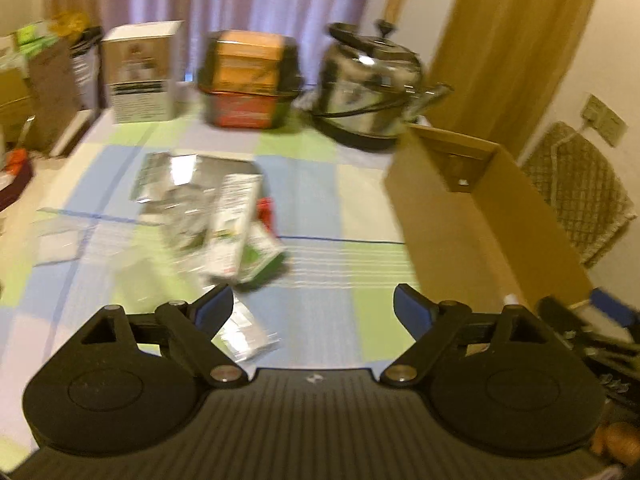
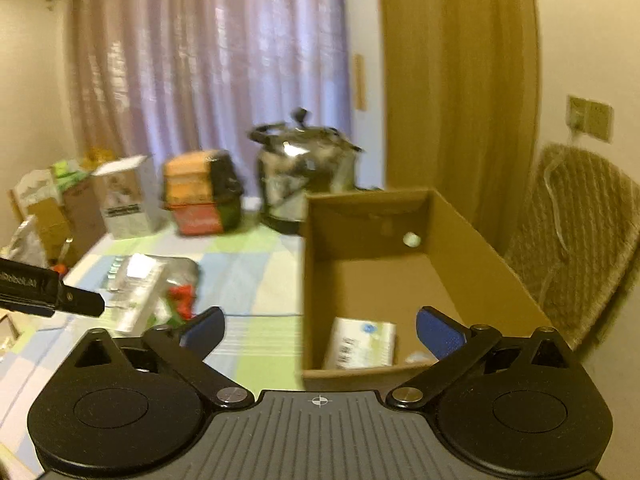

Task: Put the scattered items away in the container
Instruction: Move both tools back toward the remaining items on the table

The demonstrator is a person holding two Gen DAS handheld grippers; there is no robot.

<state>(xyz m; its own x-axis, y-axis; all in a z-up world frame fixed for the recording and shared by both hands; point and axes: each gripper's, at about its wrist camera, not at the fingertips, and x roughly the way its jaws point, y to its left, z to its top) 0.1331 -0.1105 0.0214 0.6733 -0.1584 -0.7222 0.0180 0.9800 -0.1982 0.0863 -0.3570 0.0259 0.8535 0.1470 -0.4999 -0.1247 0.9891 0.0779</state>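
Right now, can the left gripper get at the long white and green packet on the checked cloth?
Probably yes: the left gripper is open and empty, the long white and green packet lies just ahead atop the pile, nothing between.

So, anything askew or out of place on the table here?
Yes: packets lie in a loose, overlapping heap mid-table, not yet in the box, which holds one white pack. Both tongs, left and right, are open and empty.

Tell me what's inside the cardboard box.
Inside the cardboard box, a white packet lies near the front wall. The rest of the visible floor is bare; the right gripper and front wall hide the nearest corner.
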